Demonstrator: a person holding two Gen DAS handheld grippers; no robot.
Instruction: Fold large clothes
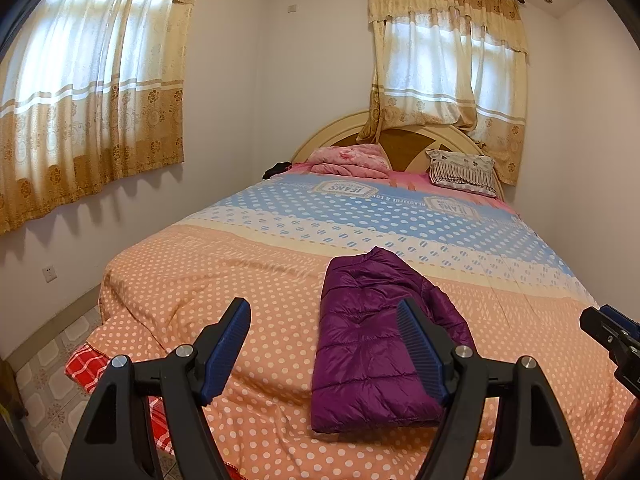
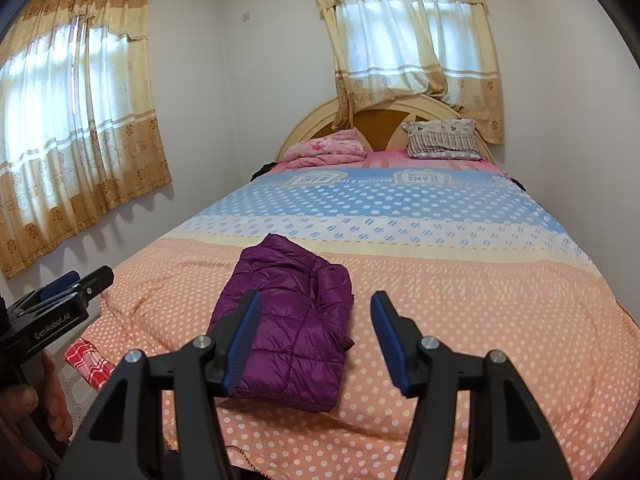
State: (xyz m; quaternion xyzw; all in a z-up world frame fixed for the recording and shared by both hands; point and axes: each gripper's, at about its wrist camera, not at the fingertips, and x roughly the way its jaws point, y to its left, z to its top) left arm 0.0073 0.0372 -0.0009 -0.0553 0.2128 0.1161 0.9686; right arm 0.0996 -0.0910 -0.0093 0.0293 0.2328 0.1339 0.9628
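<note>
A shiny purple quilted puffer jacket (image 1: 376,344) lies folded into a rectangle on the orange polka-dot bedspread (image 1: 200,280); the left gripper (image 1: 326,320) and right gripper (image 2: 316,312) hover above the bedspread's near edge, jaws apart, empty.

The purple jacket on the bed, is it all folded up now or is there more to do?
It looks about finished. The purple jacket lies on the dotted bedspread as a compact folded bundle, with no sleeve sticking out that can be seen. Nothing is in hand: the left gripper and right gripper are both open and empty, held above the bed. No other clothes waiting to be folded are in view.
</note>
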